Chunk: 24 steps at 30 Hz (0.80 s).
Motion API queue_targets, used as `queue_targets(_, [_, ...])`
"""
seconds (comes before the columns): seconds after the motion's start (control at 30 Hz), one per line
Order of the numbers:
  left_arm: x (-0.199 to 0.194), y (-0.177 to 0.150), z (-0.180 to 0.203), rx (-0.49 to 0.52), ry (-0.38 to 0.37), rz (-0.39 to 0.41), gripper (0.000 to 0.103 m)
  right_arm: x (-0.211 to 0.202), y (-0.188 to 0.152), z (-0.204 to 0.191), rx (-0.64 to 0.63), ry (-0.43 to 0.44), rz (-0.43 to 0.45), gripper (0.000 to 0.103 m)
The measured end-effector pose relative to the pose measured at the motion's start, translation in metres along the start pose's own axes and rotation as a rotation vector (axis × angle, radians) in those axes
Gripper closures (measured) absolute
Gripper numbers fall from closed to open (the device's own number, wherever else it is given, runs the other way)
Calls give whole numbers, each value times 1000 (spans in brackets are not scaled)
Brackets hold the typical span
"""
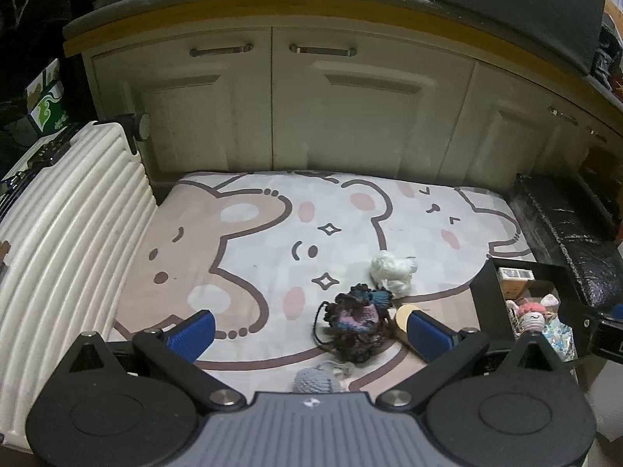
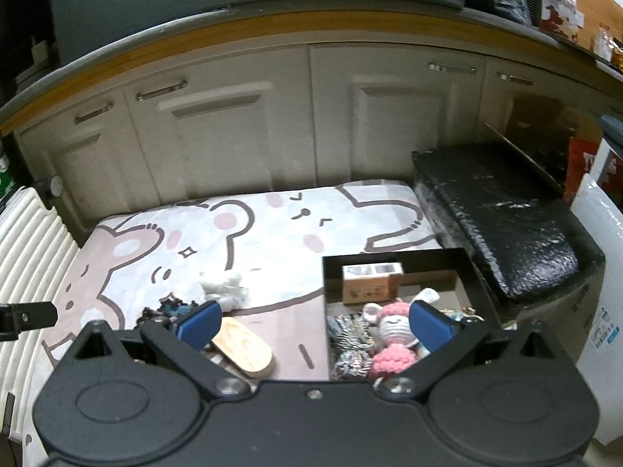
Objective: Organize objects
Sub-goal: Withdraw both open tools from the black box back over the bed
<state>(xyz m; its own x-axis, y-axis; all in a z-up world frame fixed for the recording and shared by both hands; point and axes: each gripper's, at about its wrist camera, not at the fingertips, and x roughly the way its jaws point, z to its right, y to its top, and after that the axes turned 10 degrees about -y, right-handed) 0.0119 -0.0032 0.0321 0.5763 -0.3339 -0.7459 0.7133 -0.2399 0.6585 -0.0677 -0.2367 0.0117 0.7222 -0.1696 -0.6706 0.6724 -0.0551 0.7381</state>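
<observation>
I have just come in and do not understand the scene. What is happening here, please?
A person is tidying small things off a cartoon mat into a black box. Both tools, left and right, are open and hold nothing. A pink crochet doll and carton are already inside; dark yarn, white yarn and a wooden piece remain outside.

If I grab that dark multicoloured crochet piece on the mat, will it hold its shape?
Probably not. The dark multicoloured crochet piece looks like soft, crumpled yarn, so it will likely squash and droop. A loose strand beside it may trail or snag. It looks light and unlikely to roll.
</observation>
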Motion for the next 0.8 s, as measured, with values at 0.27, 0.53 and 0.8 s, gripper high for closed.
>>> queue_targets(0.27, [-2,-1,-12,-1,5,13,0,4,1,-15,-9,8,3,0])
queue_targets(0.53, [0,-1,-17,1,8,26,0,10,2,-24,-19,17,7,0])
queue_targets(0.8, [16,-4,-14,43,-11,15,0,25,1,-31,-33,26,-4,0])
